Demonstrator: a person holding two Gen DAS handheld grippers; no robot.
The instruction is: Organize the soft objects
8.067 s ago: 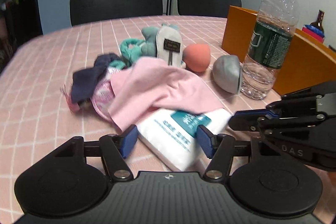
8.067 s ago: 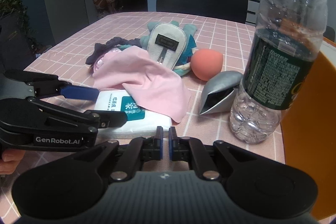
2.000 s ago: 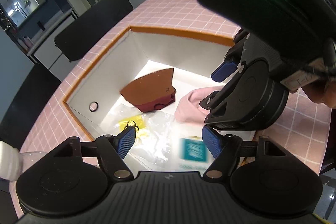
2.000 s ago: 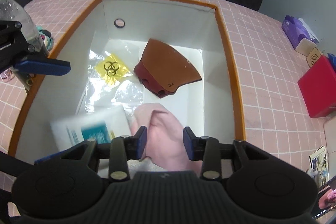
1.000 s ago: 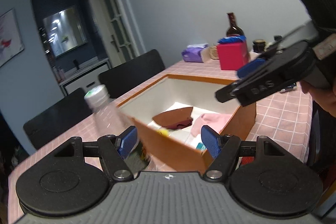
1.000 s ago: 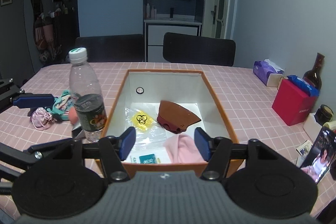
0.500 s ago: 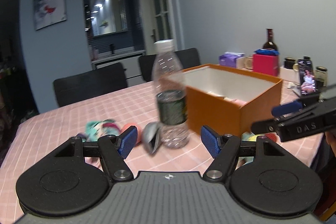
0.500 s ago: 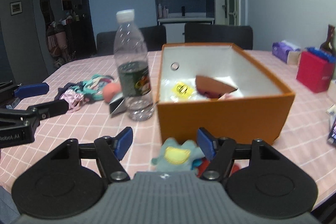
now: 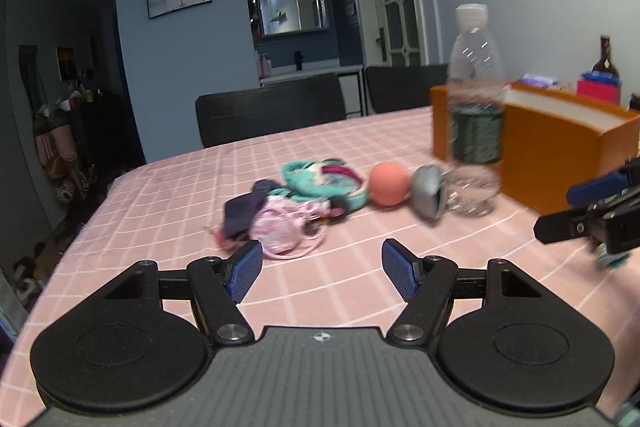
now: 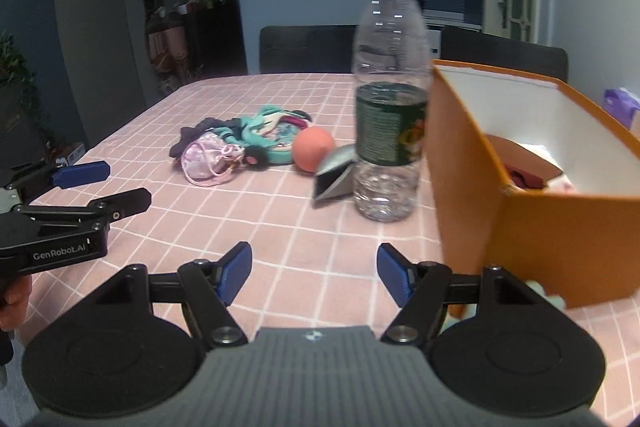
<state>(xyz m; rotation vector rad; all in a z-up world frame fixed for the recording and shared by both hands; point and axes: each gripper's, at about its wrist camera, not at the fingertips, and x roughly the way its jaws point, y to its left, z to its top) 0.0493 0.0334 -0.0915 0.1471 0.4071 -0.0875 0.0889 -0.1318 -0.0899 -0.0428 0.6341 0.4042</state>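
Both grippers hang low over the pink checked tablecloth (image 10: 280,211), and both are empty: the left gripper (image 9: 322,269) has its jaws spread wide with only cloth between them, and the right gripper (image 10: 314,269) is released too, nothing between its pads. The soft pile (image 9: 296,203) sits mid-table, a pink frilly pouch (image 10: 208,157) nearest, a dark cloth and a teal plush tangled behind it. I'd say the left should go for that pouch: come in low, straddle it, pinch the bulk rather than the loose cord. The coral ball (image 10: 313,149) and a grey pouch (image 10: 334,179) lie to the right of the pile. The water bottle (image 10: 390,99) stands upright between them and the orange box (image 10: 532,235), so carry over it, not past it. A pale plush seems to peek by the box's near corner; it's blurred.
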